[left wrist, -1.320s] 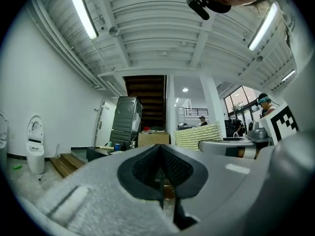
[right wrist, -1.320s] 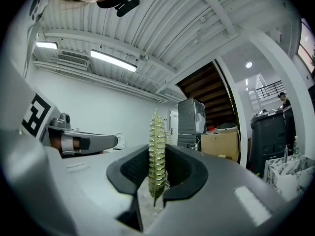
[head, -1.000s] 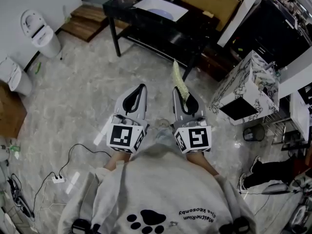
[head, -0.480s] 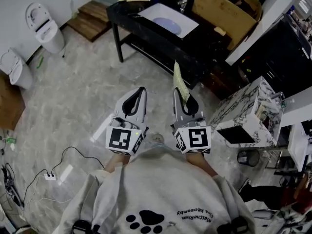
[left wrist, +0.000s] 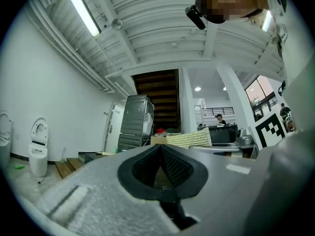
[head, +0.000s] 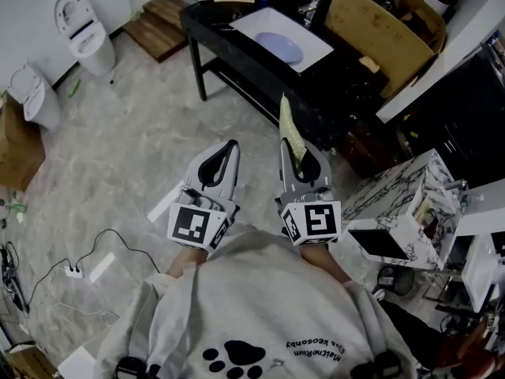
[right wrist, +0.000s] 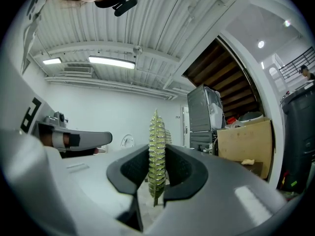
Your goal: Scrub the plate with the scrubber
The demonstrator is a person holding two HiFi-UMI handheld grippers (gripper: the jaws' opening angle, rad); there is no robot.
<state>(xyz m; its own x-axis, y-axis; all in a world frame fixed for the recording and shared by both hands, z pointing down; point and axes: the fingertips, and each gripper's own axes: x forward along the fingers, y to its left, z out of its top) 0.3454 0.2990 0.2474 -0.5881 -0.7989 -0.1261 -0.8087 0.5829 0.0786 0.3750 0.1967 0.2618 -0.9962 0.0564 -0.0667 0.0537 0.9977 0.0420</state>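
Marbled floor [head: 126,148] lies under both claws. My right gripper [head: 293,150] pinches the yellow-green scrubber [head: 289,125] on edge, its free end sticking out past the jaws. My left gripper [head: 227,147] sits just beside it, jaws pressed together on nothing. Ahead of both, well apart, the plate [head: 281,47] lies in a white basin [head: 251,24] on the black table [head: 225,42].

Rough woven scrubber [head: 290,133], glossy marbled floor [head: 130,152]

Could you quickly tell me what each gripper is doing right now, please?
Left gripper: closed, holding nothing.
Right gripper: closed on the scrubber.
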